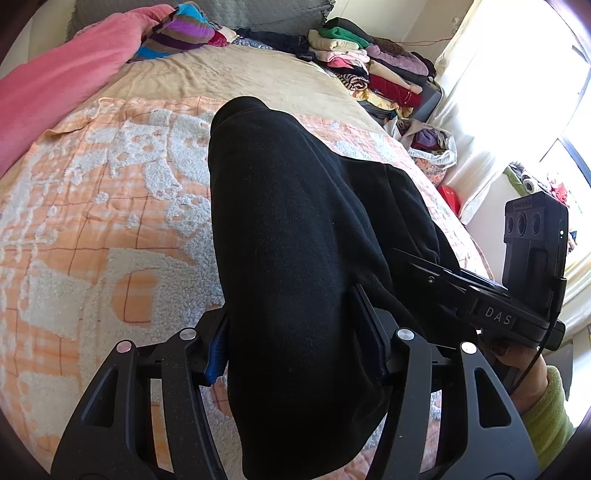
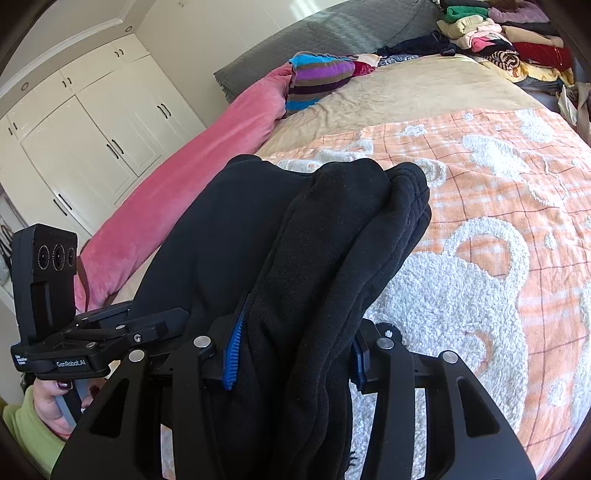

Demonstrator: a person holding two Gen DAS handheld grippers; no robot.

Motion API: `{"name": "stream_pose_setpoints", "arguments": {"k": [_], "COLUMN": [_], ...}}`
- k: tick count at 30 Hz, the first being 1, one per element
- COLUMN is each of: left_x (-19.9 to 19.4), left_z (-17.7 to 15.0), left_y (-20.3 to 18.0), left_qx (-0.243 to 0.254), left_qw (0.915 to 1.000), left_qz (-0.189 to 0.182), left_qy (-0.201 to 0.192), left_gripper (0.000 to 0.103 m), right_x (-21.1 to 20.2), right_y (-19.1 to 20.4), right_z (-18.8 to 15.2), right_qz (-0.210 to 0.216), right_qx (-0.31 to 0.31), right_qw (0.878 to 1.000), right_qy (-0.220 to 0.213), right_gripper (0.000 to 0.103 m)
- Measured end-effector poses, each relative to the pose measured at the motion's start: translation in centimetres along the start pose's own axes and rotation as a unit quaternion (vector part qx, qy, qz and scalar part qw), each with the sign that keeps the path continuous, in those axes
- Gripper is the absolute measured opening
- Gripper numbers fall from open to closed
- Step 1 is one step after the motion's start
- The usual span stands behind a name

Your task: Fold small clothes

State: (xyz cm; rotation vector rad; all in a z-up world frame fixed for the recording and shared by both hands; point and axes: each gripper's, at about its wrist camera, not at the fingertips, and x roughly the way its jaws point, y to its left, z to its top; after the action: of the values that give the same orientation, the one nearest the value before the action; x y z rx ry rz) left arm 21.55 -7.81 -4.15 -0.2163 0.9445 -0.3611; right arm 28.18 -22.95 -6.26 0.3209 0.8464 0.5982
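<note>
A black knit garment (image 1: 295, 236) lies stretched over the orange-and-white blanket (image 1: 92, 206) on the bed. My left gripper (image 1: 299, 350) is shut on its near end, with cloth bunched between the blue pads. My right gripper (image 2: 295, 354) is shut on another thick fold of the same black garment (image 2: 317, 240), whose layers and cuff drape forward over the blanket (image 2: 498, 206). The right gripper also shows in the left wrist view (image 1: 480, 295) at the garment's right edge, and the left gripper shows in the right wrist view (image 2: 110, 332) at the left.
A pink quilt (image 1: 55, 85) runs along the bed's left side with a striped garment (image 1: 177, 33) at the head. Stacks of folded clothes (image 1: 369, 62) sit at the far right corner. A bag of clothes (image 1: 432, 144) stands beside the bed. White wardrobes (image 2: 92, 140) line the wall.
</note>
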Motion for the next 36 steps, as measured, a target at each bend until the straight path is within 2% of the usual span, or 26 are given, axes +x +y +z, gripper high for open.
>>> {"name": "stream_pose_setpoints", "arguments": {"k": [10, 15, 18, 25, 36], "left_x": [1.1, 2.3, 3.2, 5.5, 5.4], "left_z": [-1.0, -1.2, -1.2, -2.1, -2.3], "left_y": [-1.0, -0.5, -0.4, 0.7, 0.9], "left_qx": [0.006, 0.002, 0.004, -0.012, -0.011], "left_qw": [0.9999, 0.9999, 1.0000, 0.9996, 0.9992], "left_qz": [-0.010, -0.009, -0.005, 0.007, 0.027], "left_qy": [0.010, 0.008, 0.005, 0.024, 0.027], "left_gripper": [0.050, 0.050, 0.050, 0.052, 0.064], "right_x": [-0.3, 0.7, 1.6, 3.5, 3.7], "right_y": [-0.2, -0.3, -1.4, -2.7, -3.2], "right_z": [-0.6, -0.6, -0.7, -1.2, -2.0], "right_qz": [-0.025, -0.042, -0.044, -0.059, -0.099], "right_qx": [0.019, 0.004, 0.018, 0.031, 0.030], "right_qw": [1.000, 0.999, 0.999, 0.997, 0.994], "right_qy": [0.000, 0.004, 0.005, 0.022, 0.037], "right_gripper": [0.043, 0.043, 0.043, 0.043, 0.062]}}
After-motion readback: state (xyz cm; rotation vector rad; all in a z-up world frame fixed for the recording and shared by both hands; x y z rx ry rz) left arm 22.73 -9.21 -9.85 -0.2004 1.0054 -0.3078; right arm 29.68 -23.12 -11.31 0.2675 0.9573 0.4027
